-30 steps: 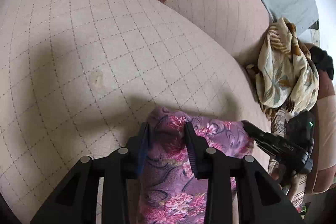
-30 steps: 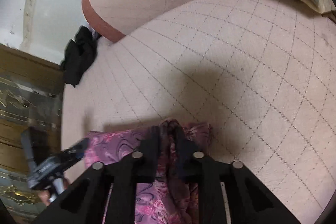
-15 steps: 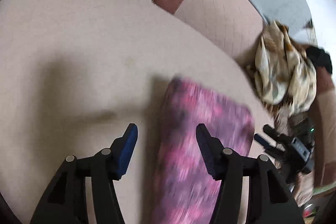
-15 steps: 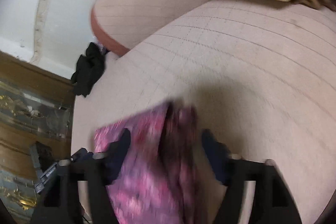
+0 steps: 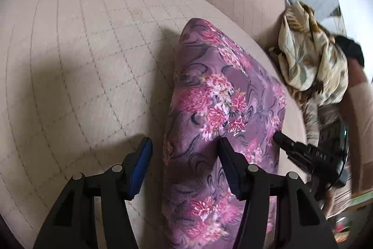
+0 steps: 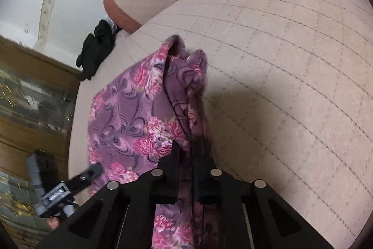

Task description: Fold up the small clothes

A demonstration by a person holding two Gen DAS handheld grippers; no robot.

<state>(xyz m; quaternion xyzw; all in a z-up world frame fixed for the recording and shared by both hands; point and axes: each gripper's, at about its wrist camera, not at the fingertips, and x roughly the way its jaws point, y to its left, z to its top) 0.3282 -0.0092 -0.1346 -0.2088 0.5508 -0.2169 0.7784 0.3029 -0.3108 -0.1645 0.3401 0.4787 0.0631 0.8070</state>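
Two grippers, one floral cloth (image 5: 216, 109) lying on the quilted cushion (image 5: 81, 57). Left gripper (image 5: 184, 153) is spread wide, gripping nothing — the cloth runs between its fingers and off the bottom edge. Right gripper (image 6: 186, 155) is clamped on the cloth's bunched edge, pinch point mostly buried in fabric. Beige scarf (image 5: 312, 57) far right, blurry.
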